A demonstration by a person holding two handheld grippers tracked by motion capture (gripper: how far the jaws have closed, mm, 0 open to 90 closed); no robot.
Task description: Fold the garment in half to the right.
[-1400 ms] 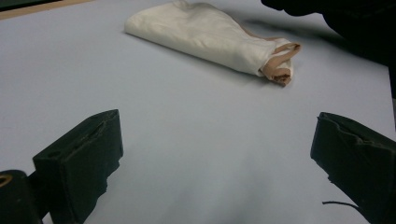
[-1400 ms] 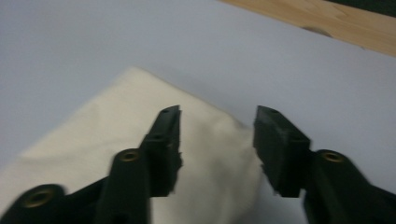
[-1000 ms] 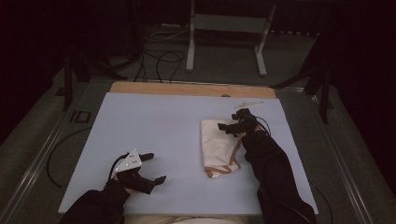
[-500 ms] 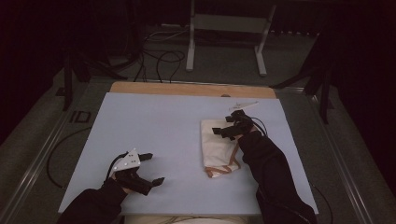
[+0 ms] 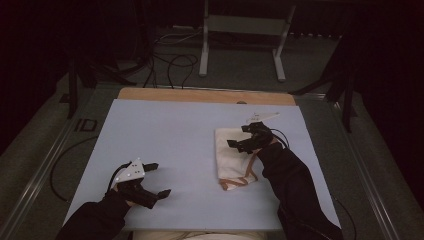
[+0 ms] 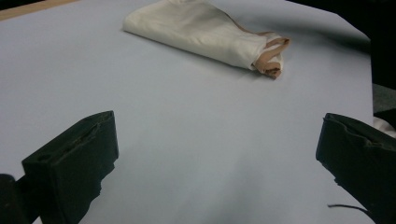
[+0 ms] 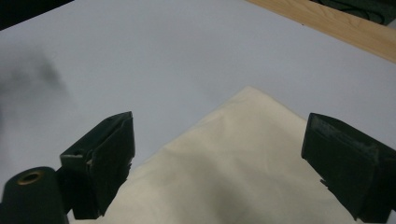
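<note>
Over the far half of the folded cream cloth (image 5: 234,155), your right gripper (image 5: 243,137) hangs with its jaws spread wide and nothing between them. Compared with a second ago it has slid a little toward you and to the left, so it now sits above the fabric rather than at its far right corner. In the right gripper view, the cloth's far corner (image 7: 247,93) points out between the two jaws, with bare blue table (image 7: 140,56) beyond it and the wooden strip (image 7: 336,25) along the far edge.

Your left gripper (image 5: 157,179) is at the near left of the table (image 5: 165,130), well apart from the cloth, jaws also wide open and empty; it has barely shifted since the earlier frame.

The cloth itself has not moved. It lies flat on the right-hand side of the table, its long axis running from the far edge toward you. The tan-trimmed end (image 5: 239,183) points at you, while the plain folded end faces away. In the left gripper view the tan trim (image 6: 272,57) shows at the right tip of the bundle.
</note>
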